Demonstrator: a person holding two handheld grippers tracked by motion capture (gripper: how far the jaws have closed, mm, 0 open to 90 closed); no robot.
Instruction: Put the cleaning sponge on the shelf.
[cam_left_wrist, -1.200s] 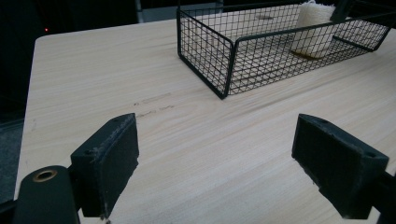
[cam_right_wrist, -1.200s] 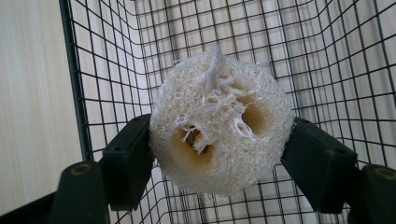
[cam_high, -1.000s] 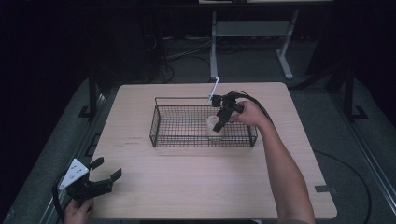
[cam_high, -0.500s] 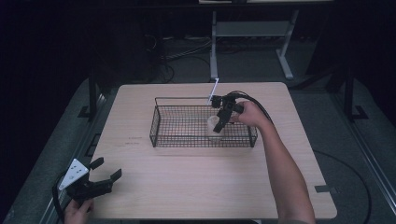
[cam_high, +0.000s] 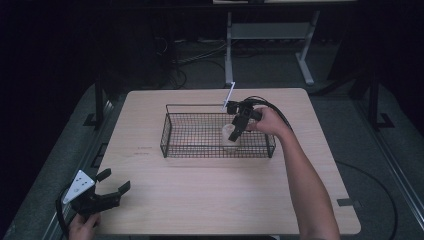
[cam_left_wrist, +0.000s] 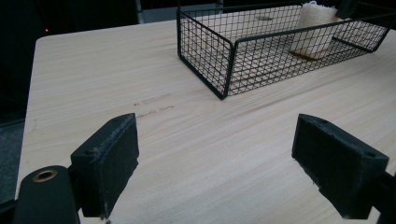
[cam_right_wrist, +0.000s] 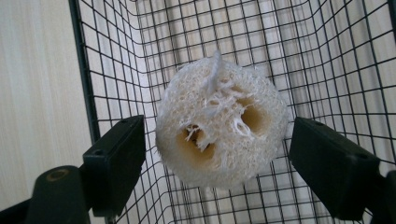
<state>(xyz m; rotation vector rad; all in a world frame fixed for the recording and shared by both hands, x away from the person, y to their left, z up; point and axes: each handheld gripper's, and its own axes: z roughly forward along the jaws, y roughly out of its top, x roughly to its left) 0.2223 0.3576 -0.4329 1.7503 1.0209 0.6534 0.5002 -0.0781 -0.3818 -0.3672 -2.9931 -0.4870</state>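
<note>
My right gripper (cam_right_wrist: 215, 168) has just been opening its jaws around the loofah (cam_right_wrist: 219, 126), upright in the wire basket's (cam_high: 167, 135) right end; it's light, springy, best pinched round its sides. Left jaws open.

Table: pale wood table (cam_high: 210, 200), lit from above.
Floor: grey floor (cam_high: 350, 105), cables (cam_high: 200, 57).
Behind: white stand (cam_high: 270, 32).
Room: dark.

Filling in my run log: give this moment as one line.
right gripper: jaws just opening, clear of loofah | loofah: upright in wire basket | left gripper: open over table
</note>
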